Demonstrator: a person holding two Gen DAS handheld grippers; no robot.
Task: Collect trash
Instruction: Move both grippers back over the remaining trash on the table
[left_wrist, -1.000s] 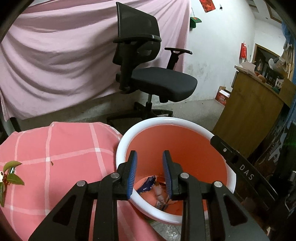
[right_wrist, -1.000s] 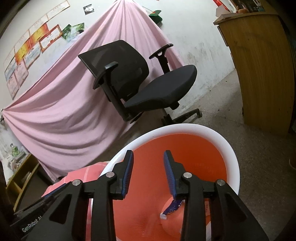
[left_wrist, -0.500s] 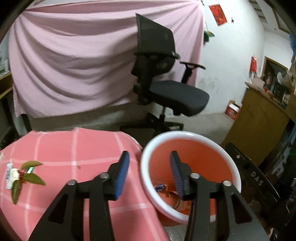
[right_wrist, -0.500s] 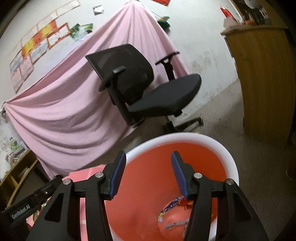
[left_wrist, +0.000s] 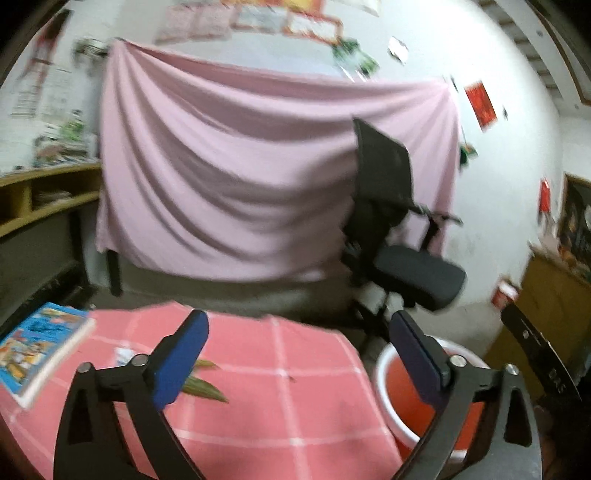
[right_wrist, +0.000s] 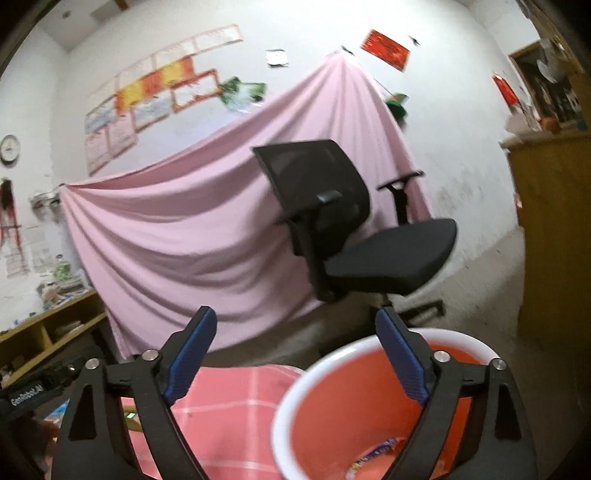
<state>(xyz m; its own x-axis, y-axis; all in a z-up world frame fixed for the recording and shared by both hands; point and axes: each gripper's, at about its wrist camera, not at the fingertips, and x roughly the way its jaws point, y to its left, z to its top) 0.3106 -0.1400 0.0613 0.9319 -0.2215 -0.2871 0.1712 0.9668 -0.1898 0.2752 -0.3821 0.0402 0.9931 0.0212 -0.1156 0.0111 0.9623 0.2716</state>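
Observation:
An orange bin with a white rim (left_wrist: 402, 384) stands to the right of a table under a pink checked cloth (left_wrist: 280, 398); it also shows in the right wrist view (right_wrist: 354, 398), with wrappers (right_wrist: 373, 456) at its bottom. Green leaves (left_wrist: 203, 384) and a small white wrapper (left_wrist: 123, 356) lie on the cloth. My left gripper (left_wrist: 295, 365) is open and empty, above the cloth. My right gripper (right_wrist: 295, 358) is open and empty, above the bin's left rim. The left gripper's body (right_wrist: 29, 391) shows at the lower left of the right wrist view.
A blue picture book (left_wrist: 40, 349) lies at the table's left edge. A black office chair (left_wrist: 402, 243) stands behind the bin, before a pink hanging sheet (left_wrist: 240, 177). A wooden cabinet (right_wrist: 554, 236) is at the right, shelves (left_wrist: 37, 199) at the left.
Both grippers have opened wide and lifted away from the bin. The left gripper swung left over the cloth; the book came into view.

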